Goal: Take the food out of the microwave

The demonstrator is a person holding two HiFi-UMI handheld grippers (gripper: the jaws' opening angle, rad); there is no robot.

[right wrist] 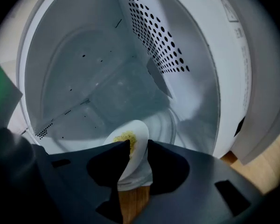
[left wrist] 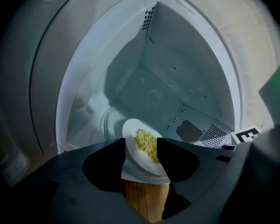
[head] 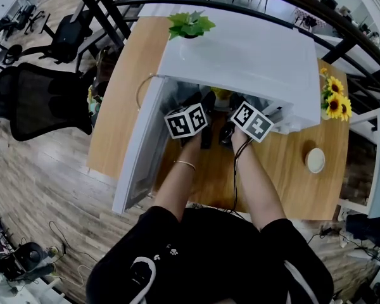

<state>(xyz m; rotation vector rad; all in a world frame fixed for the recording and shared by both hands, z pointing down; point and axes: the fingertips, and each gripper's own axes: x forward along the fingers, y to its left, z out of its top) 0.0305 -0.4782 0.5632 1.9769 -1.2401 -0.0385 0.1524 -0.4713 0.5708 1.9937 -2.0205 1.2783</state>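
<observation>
A white plate (left wrist: 144, 164) with yellow food (left wrist: 147, 143) on it is held at the mouth of the open white microwave (head: 240, 49), partly over the wooden table. My left gripper (left wrist: 141, 158) is shut on one side of the plate. On the opposite rim of the plate (right wrist: 136, 141), my right gripper (right wrist: 137, 160) is shut too. In the head view both grippers reach into the opening, the left gripper (head: 201, 106) beside the right gripper (head: 230, 109), with the food (head: 220, 94) showing between them. The plate is tilted in both gripper views.
The microwave door (head: 139, 151) swings open to the left. The glass turntable (left wrist: 109, 122) lies inside behind the plate. A green plant (head: 190, 24) stands on top of the microwave. Sunflowers (head: 334, 97) and a small white dish (head: 315, 160) are at the table's right; an office chair (head: 41, 100) stands left.
</observation>
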